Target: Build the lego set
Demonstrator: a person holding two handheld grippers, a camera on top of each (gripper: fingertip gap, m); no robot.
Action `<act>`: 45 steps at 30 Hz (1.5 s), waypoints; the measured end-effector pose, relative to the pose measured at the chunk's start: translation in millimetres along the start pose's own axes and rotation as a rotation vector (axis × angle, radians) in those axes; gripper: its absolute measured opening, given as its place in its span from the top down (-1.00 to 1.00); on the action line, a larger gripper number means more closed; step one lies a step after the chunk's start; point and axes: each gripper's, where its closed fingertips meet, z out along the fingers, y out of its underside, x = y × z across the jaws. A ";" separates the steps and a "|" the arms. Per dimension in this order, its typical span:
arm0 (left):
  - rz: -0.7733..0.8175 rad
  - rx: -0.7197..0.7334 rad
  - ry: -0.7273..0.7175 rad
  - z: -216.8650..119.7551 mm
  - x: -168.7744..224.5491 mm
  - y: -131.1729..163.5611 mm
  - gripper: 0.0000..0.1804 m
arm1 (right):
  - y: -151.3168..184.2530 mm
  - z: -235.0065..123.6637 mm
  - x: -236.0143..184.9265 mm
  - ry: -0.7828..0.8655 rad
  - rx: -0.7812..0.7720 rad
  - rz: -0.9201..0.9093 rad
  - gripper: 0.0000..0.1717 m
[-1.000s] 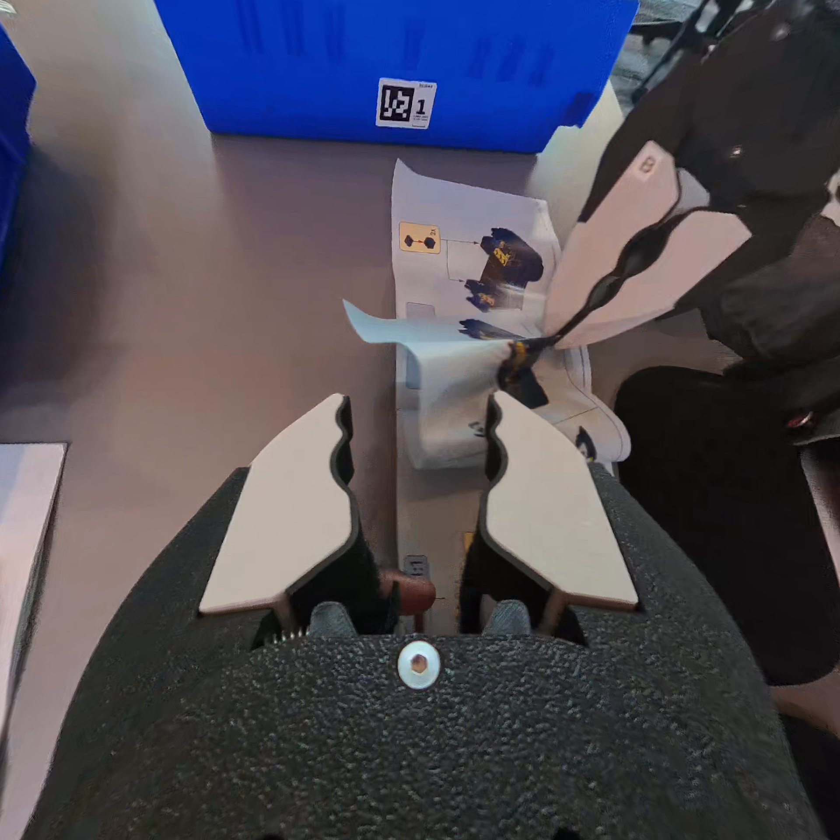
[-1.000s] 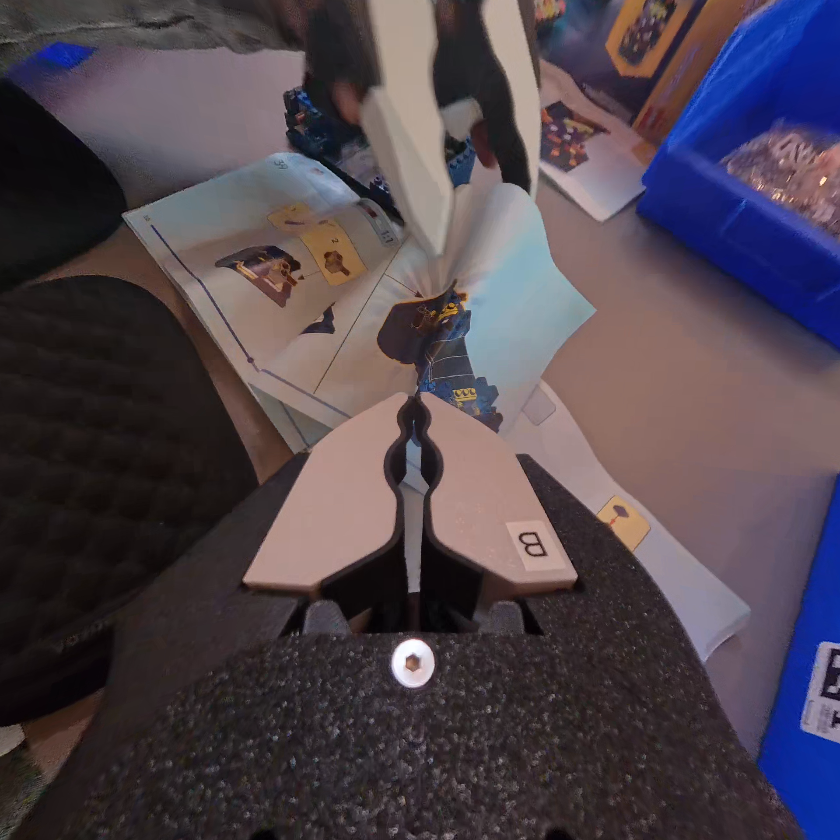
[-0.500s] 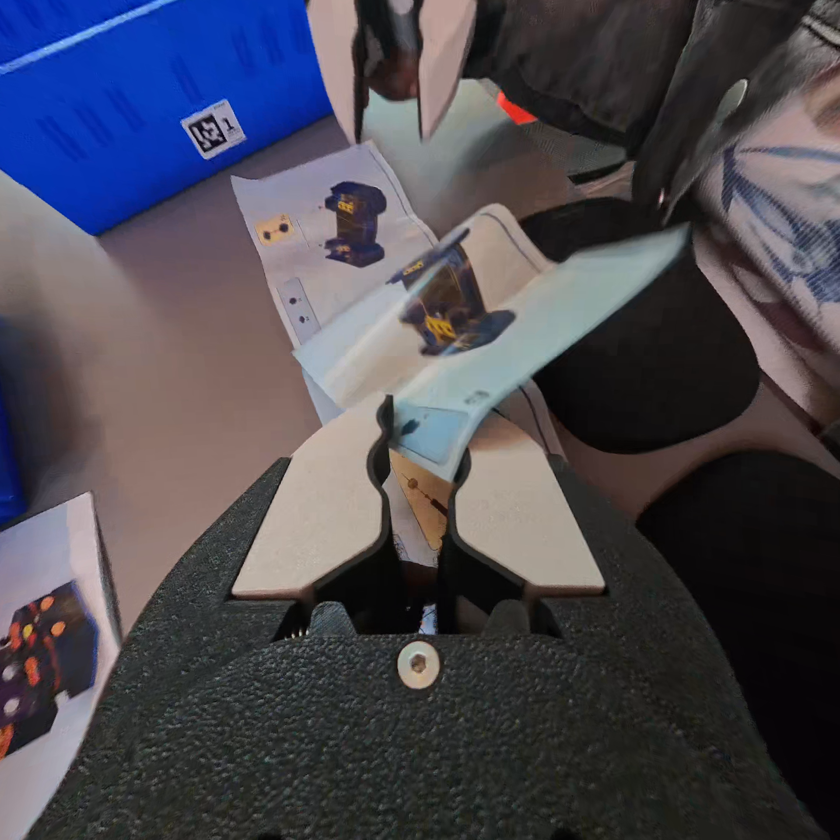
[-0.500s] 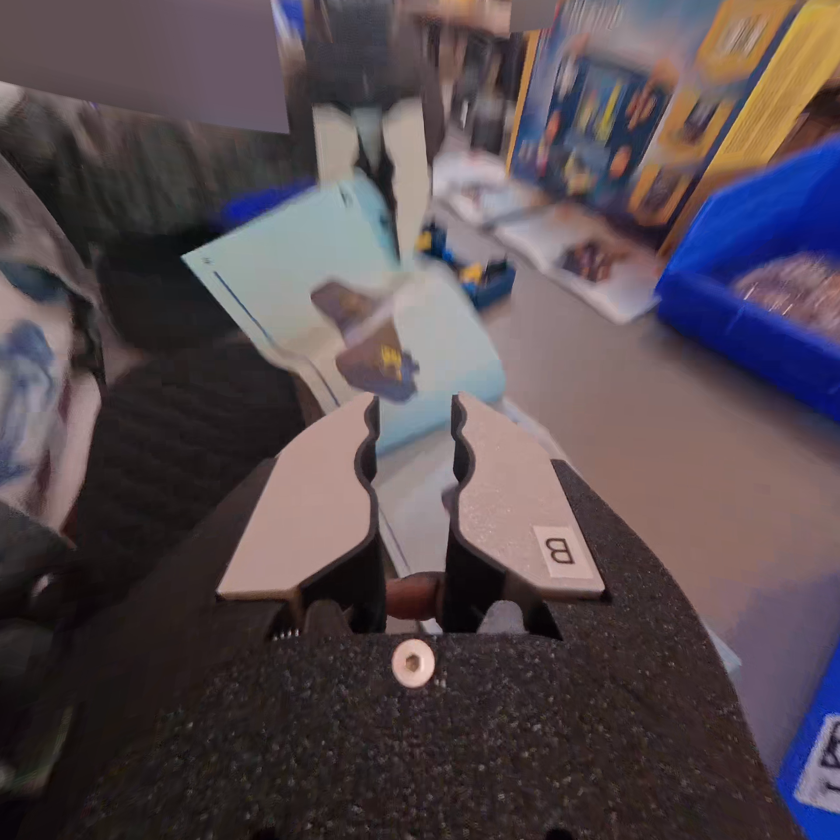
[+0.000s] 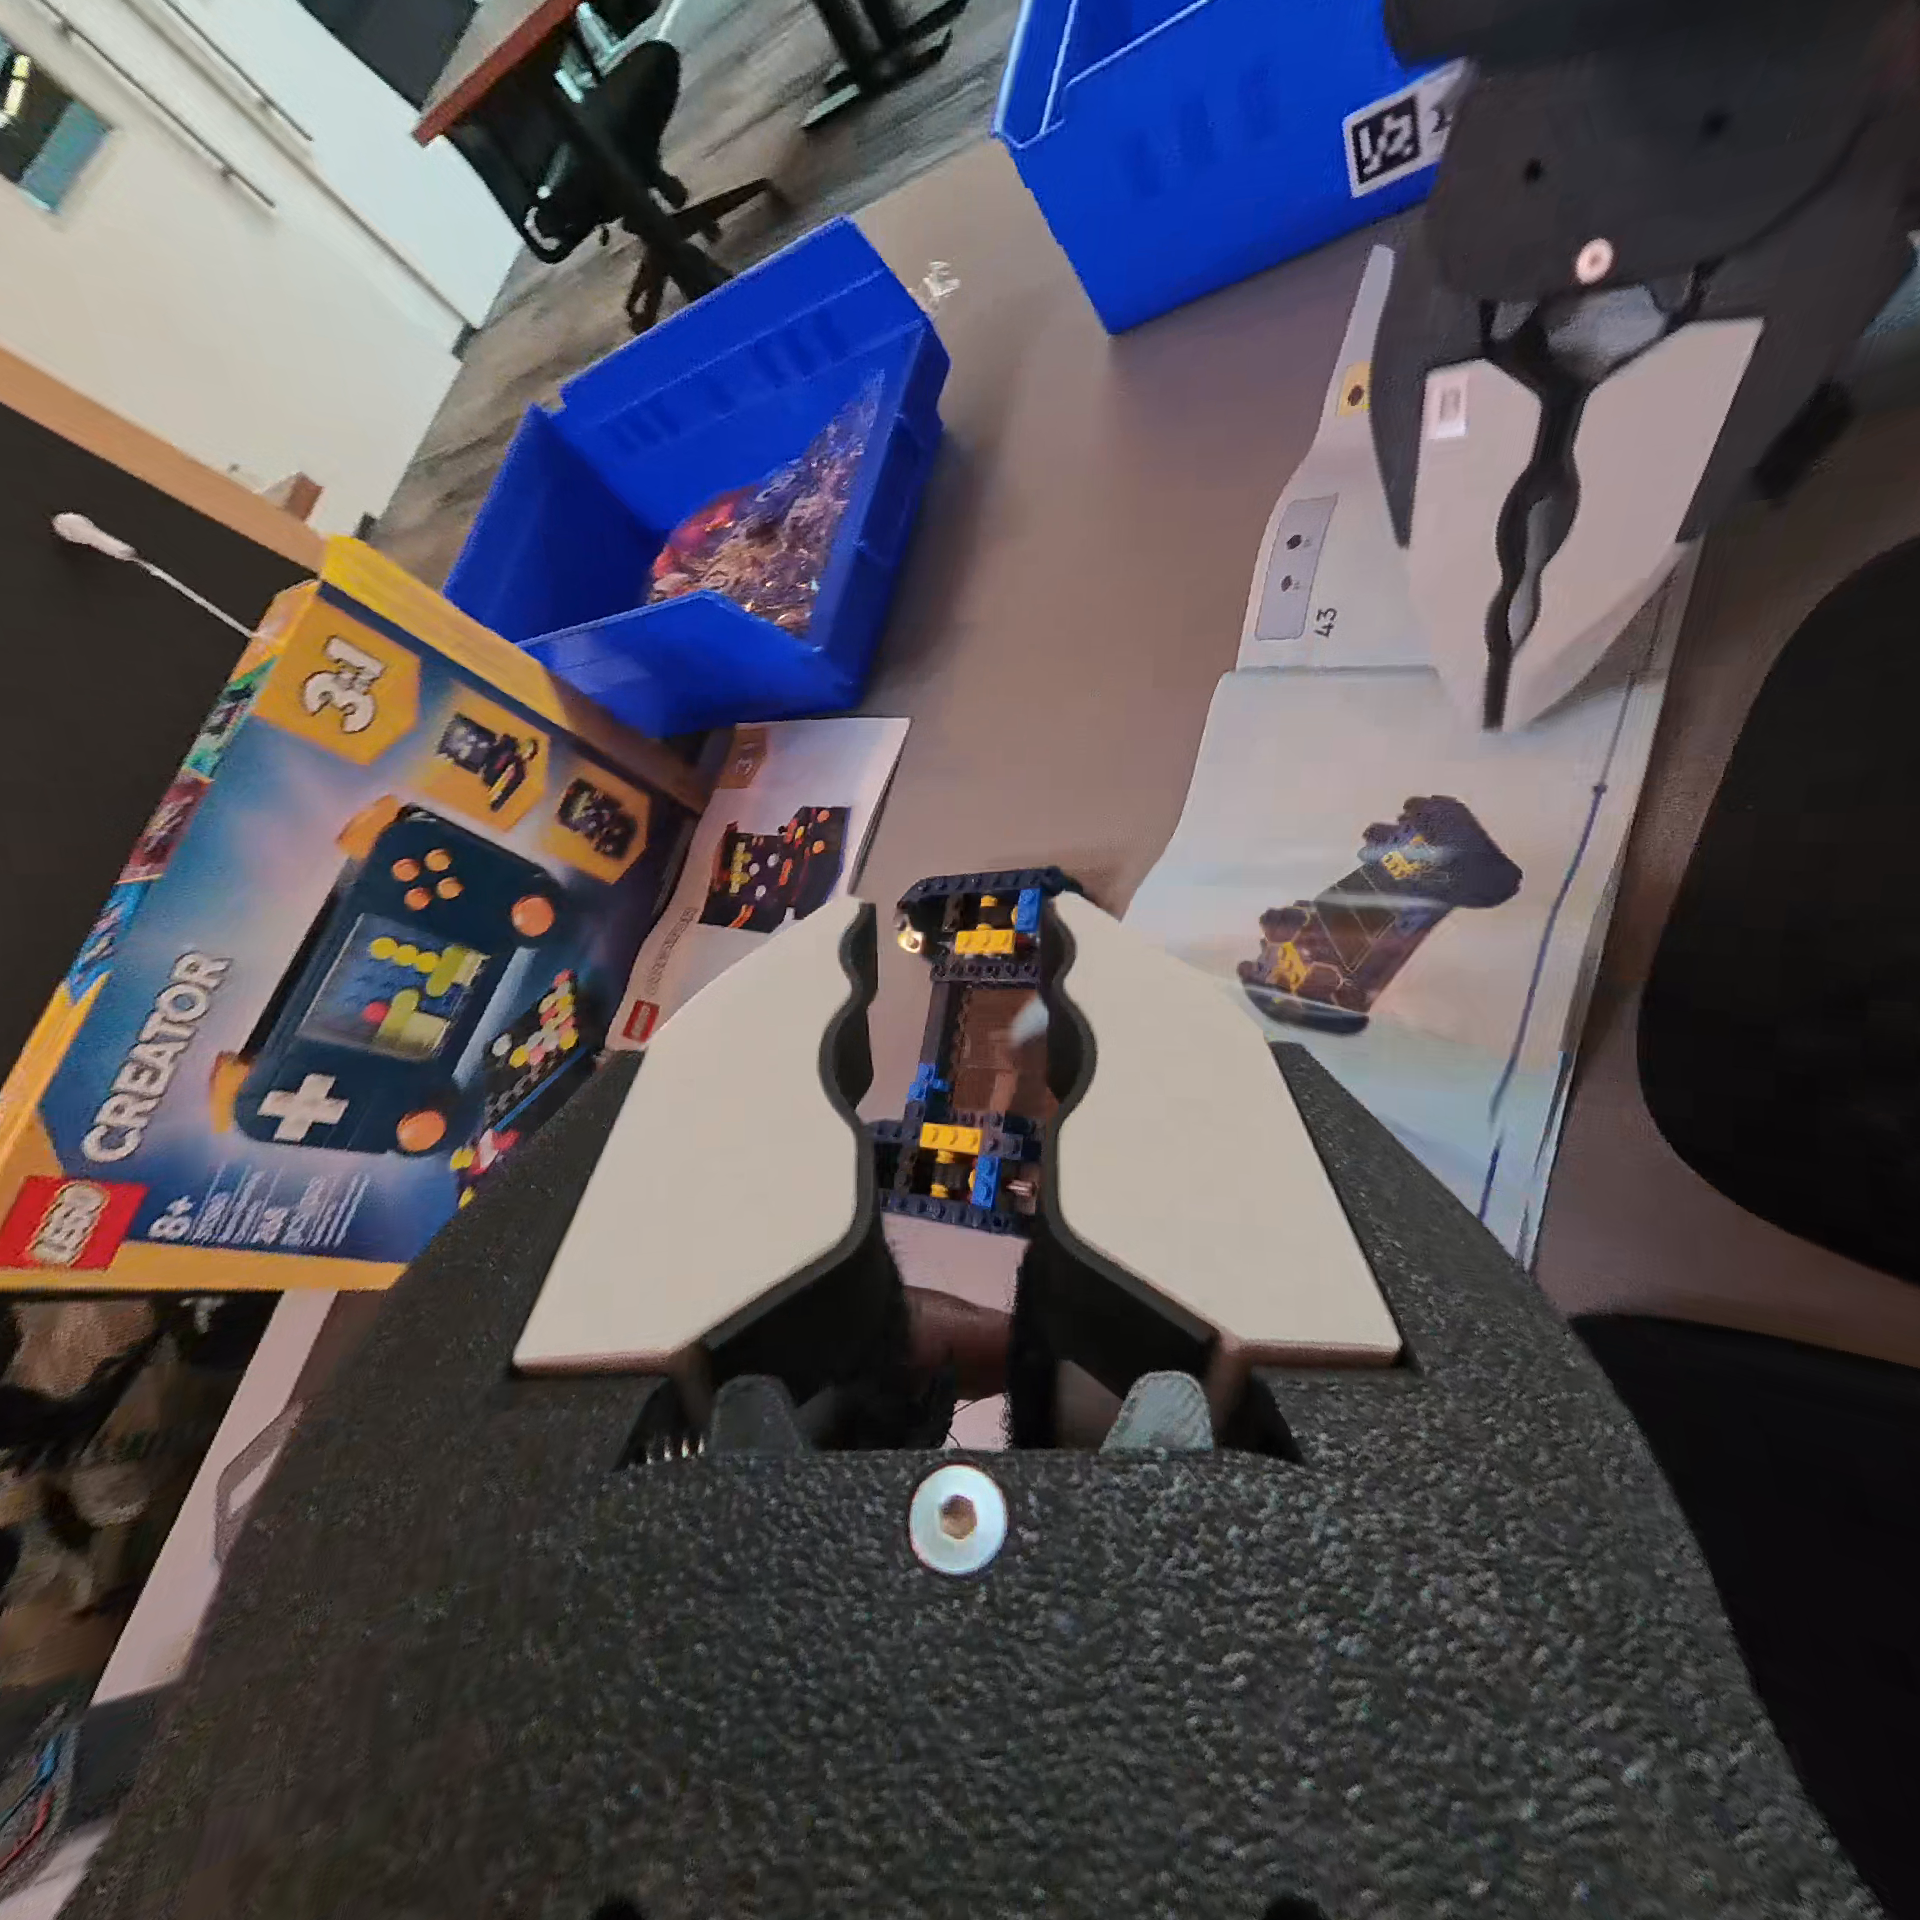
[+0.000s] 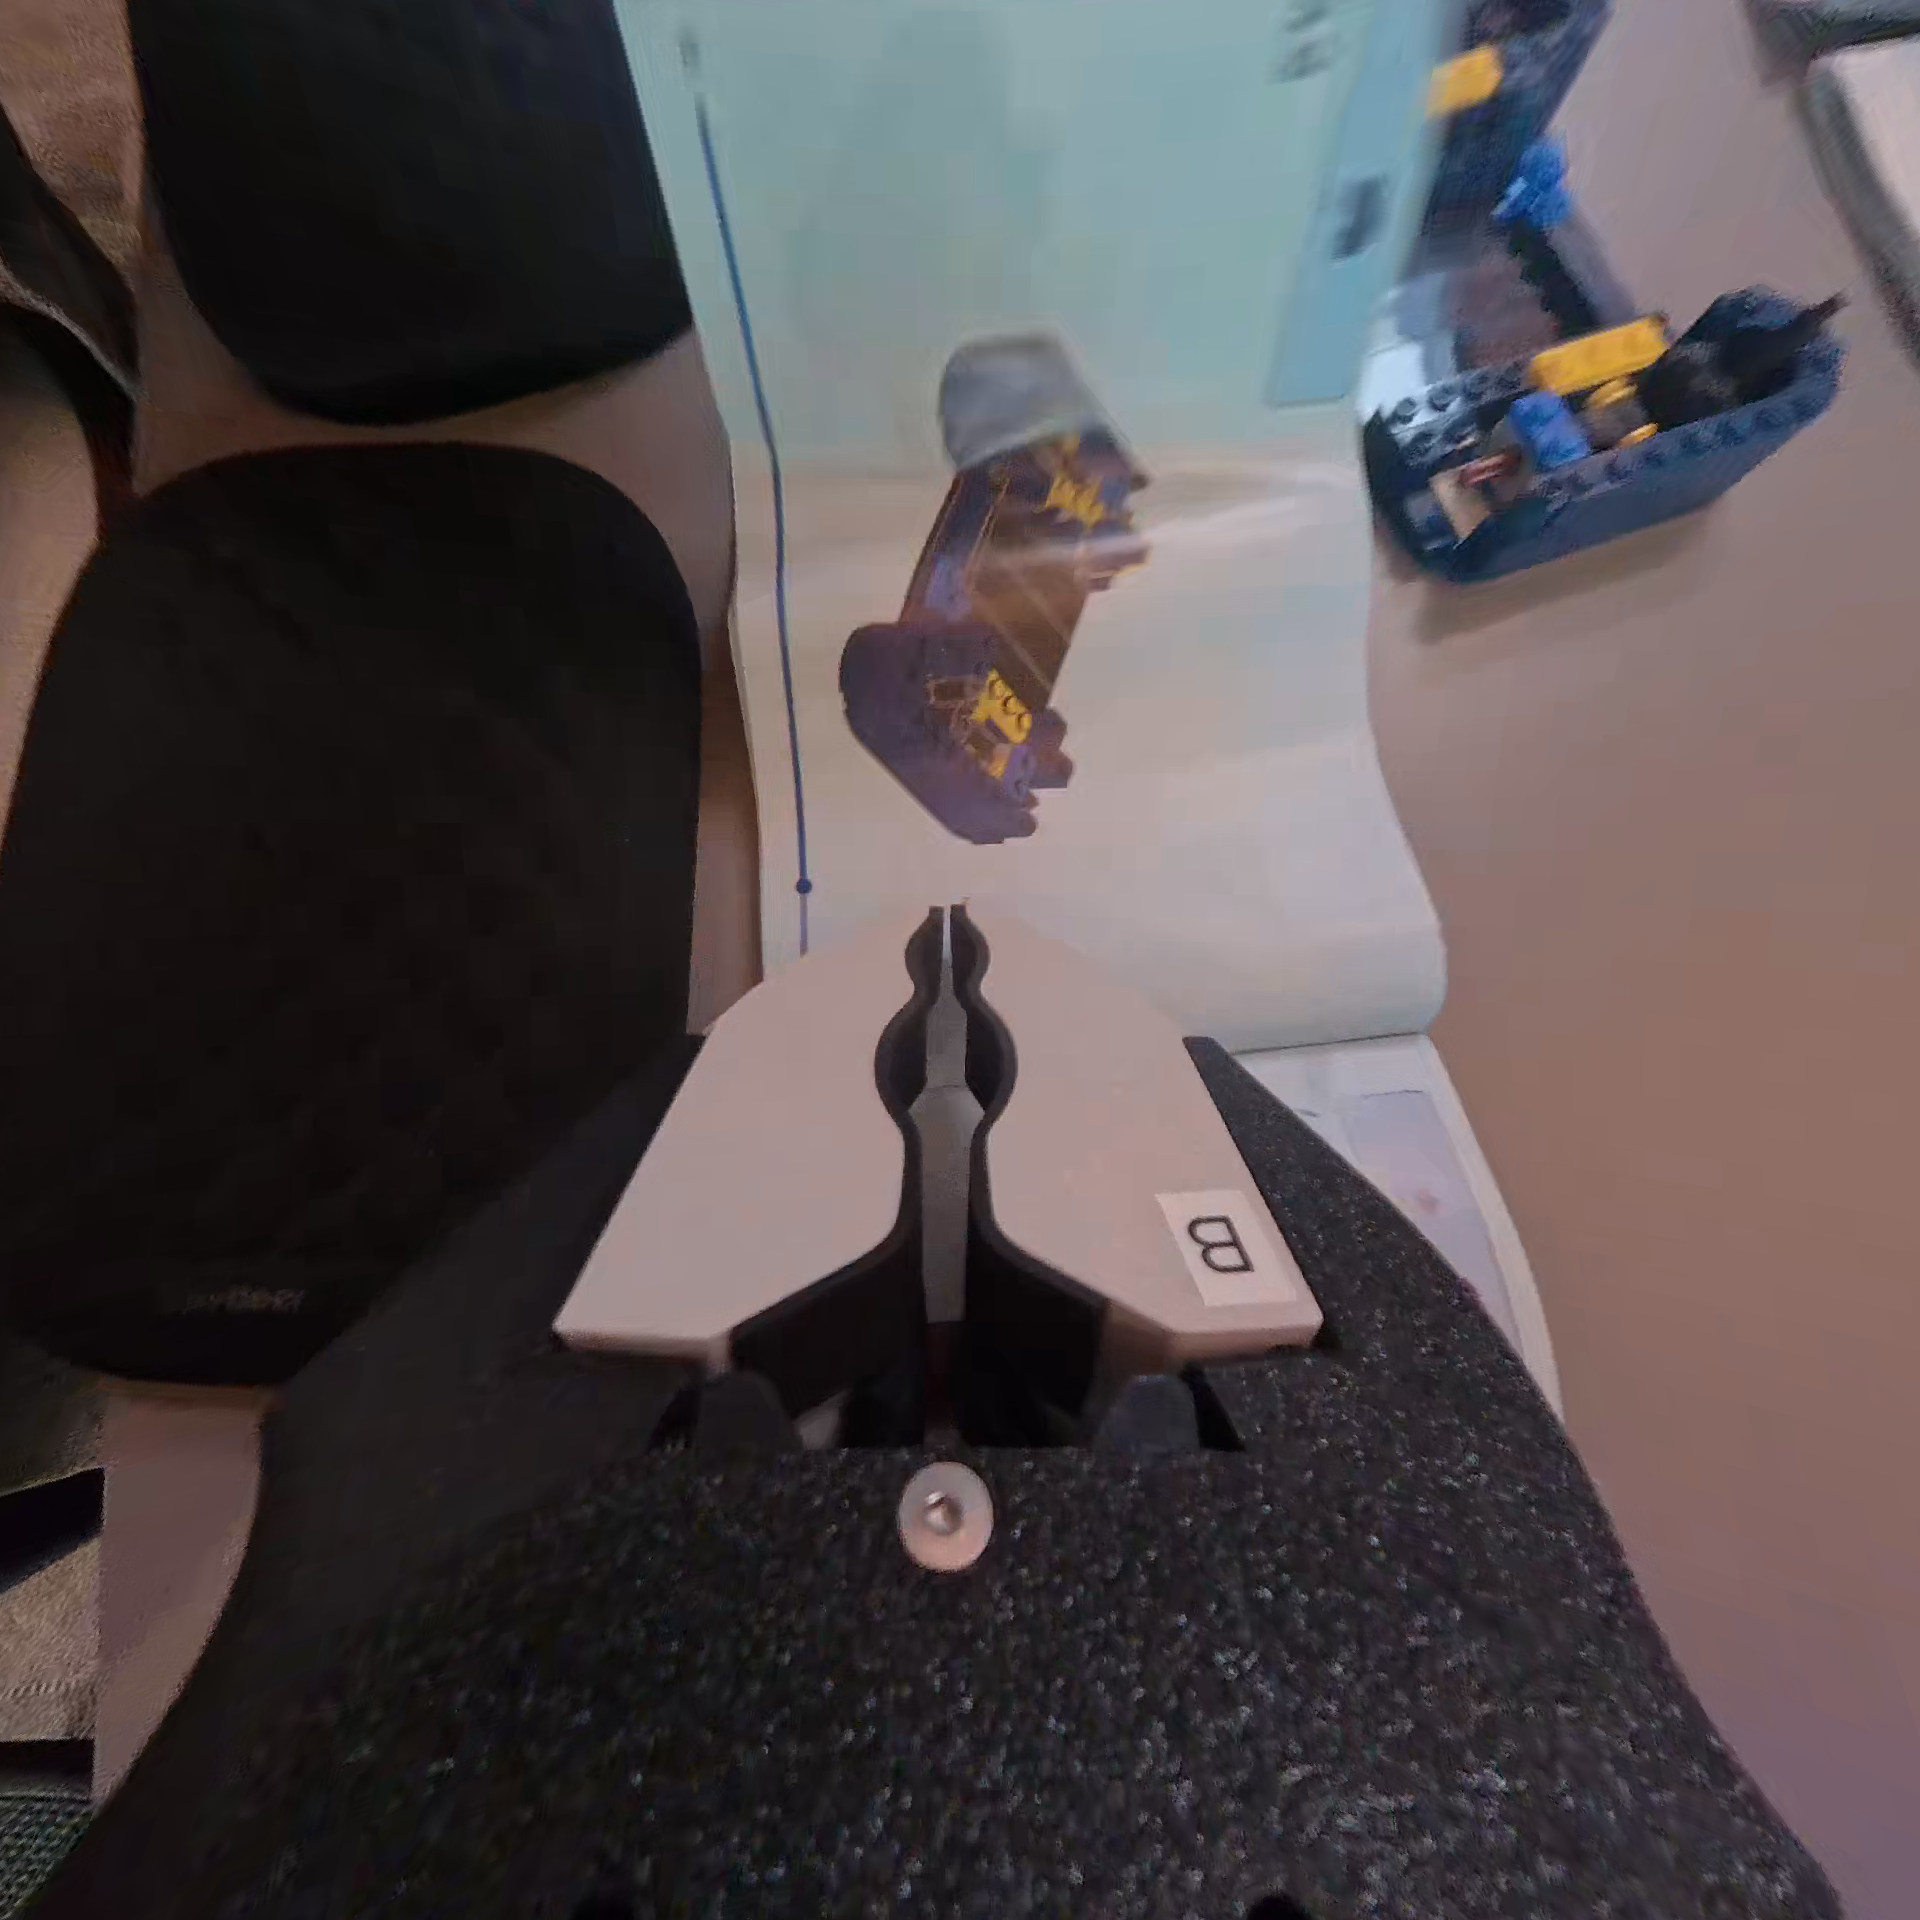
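The dark blue toy-brick model with yellow and blue parts [image 5: 971,1039] lies on the grey-brown surface [image 5: 1091,582], just beside the open booklet.

From left to right in the left wrist view we note:

1. A yellow and blue cardboard toy box [image 5: 312,987] lies at the surface edge.
2. Behind it stands an open blue plastic bin [image 5: 623,499] with small mixed parts inside.
3. A small printed leaflet [image 5: 790,821] lies between the box and the model.
4. The left gripper [image 5: 966,914] is released. Half a second ago its fingers pinched a page of the booklet. Now the fingers stand apart with nothing between the pads. The model shows through the gap but lies lower, on the surface. The right wrist view shows the model with no fingers near it.
5. The pale blue paper instruction booklet [image 5: 1351,1091] lies open, and the page that was raised is down again, curved.
6. The right gripper [image 5: 1501,707] is clenched, where half a second ago it stood apart. Its tips are at the booklet page. We cannot tell whether paper is pinched between them.
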 end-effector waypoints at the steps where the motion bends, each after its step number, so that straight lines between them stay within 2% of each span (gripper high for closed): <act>1: 0.004 -0.004 -0.011 -3.3 3.2 0.3 0.68 | -1.9 -6.0 3.0 -0.001 0.032 0.013 0.99; 6: 0.054 -0.040 0.134 3.6 56.5 4.5 0.68 | 6.5 -26.8 24.6 0.010 0.086 0.128 1.00; 9: 0.003 0.042 0.311 25.3 119.0 -9.2 0.71 | 10.3 -18.0 26.5 0.007 0.096 0.096 1.00; 10: 0.031 0.059 0.342 31.3 138.0 -13.3 0.71 | 14.4 -12.8 25.2 -0.009 0.084 0.101 1.00; 12: 0.124 0.085 0.346 41.8 164.7 -22.9 0.71 | 23.9 -4.1 25.0 -0.025 0.059 0.130 1.00; 14: 0.177 0.136 0.372 47.5 187.0 -37.7 0.70 | 21.9 -4.2 24.6 -0.048 0.114 0.155 1.00; 16: 0.215 0.162 0.396 52.9 198.1 -46.7 0.69 | 22.8 -4.8 24.8 -0.069 0.113 0.183 1.00; 20: 0.180 0.129 0.328 74.6 177.9 -41.1 0.67 | 23.9 -5.6 24.1 -0.082 0.112 0.198 1.00; 23: 0.103 -0.088 0.278 86.7 153.1 11.1 0.81 | 29.3 -10.2 23.1 -0.100 0.110 0.222 1.00; 24: 0.046 -0.172 0.315 84.8 151.8 34.4 0.89 | 31.9 -12.4 23.0 -0.108 0.110 0.234 1.00; 25: -0.072 -0.151 0.362 79.8 152.1 40.1 0.97 | 33.6 -14.1 23.1 -0.116 0.111 0.251 1.00; 26: -0.146 -0.160 0.428 72.2 152.6 46.0 0.97 | 34.5 -15.0 23.0 -0.127 0.112 0.264 1.00; 28: -0.195 -0.197 0.457 62.7 145.3 58.1 0.96 | 34.6 -15.2 23.1 -0.140 0.113 0.277 1.00; 33: -0.234 -0.183 0.461 62.7 143.2 60.1 0.93 | 35.0 -15.8 22.9 -0.153 0.094 0.251 1.00; 36: -0.227 -0.179 0.457 63.0 143.6 59.8 0.94 | 35.4 -20.9 21.0 -0.126 -0.075 0.194 0.99; 38: -0.215 -0.176 0.447 63.1 143.7 59.7 0.94 | 16.2 -22.4 26.7 -0.038 -0.109 0.089 0.99; 40: -0.209 -0.173 0.443 63.2 143.6 59.6 0.94 | -21.5 -15.3 31.1 0.029 -0.007 -0.011 0.98; 43: -0.226 -0.172 0.453 63.5 143.3 59.7 0.93 | -77.9 8.8 39.8 0.133 0.268 -0.067 0.96; 45: -0.242 -0.169 0.453 63.2 141.8 59.7 0.90 | -81.9 30.2 38.7 0.135 0.342 -0.089 0.96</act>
